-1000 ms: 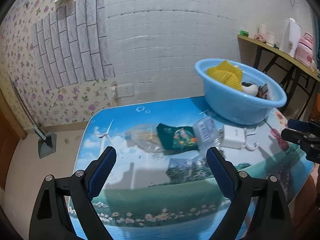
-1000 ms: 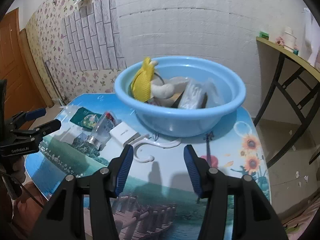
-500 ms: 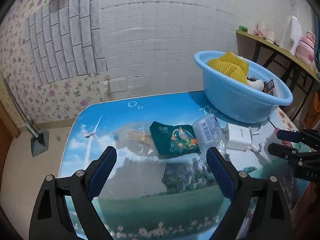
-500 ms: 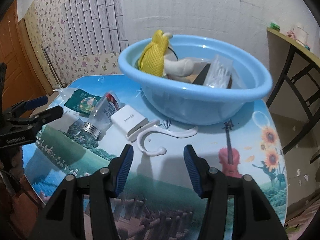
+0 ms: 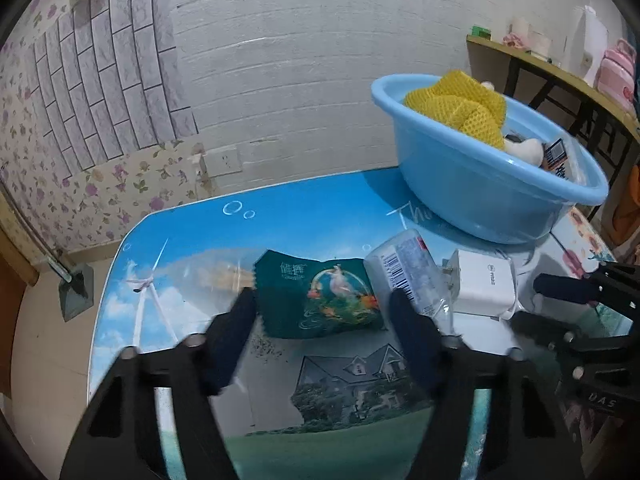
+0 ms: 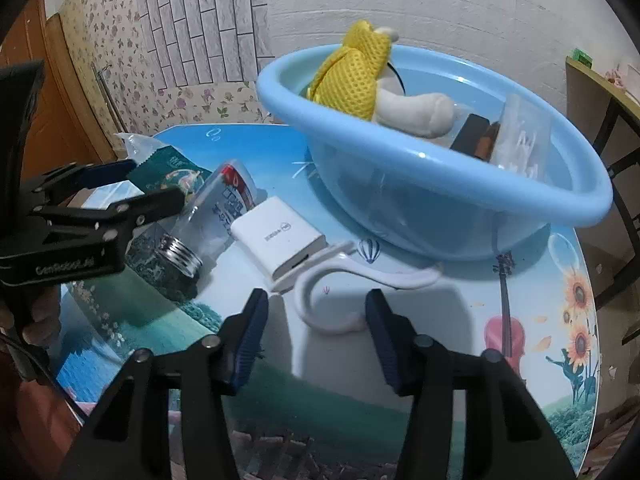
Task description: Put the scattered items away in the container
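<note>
Two hand-held grippers close in on loose items beside a light-blue basin point(image 6: 460, 216) on a picture-printed table point(image 6: 520, 312). The left gripper point(image 5: 322, 312), its jaws just narrowing from wide and blurred in its own view, straddles a green snack packet point(image 5: 316, 300) that lies flat on the table to the left of the basin. The packet sits between the two fingers, and contact with the pads cannot be made out. Just beside the packet, on the basin's side, lies a clear plastic bottle point(image 6: 224, 208) on its side, and next to that a white charger point(image 6: 280, 240), nearer the basin still. The right gripper point(image 6: 316, 320), its jaws also just drawing in and now fairly narrow, frames the curl of a white plastic hook point(image 6: 332, 296) lying in front of the basin, its long end reaching under the basin's rim. The hook's curve lies between the blue fingers point(image 6: 250, 332), apparently untouched. Inside the basin rest a yellow mesh item point(image 6: 352, 72), a cream plush toy point(image 6: 416, 116) and a clear packet point(image 6: 520, 136).
</note>
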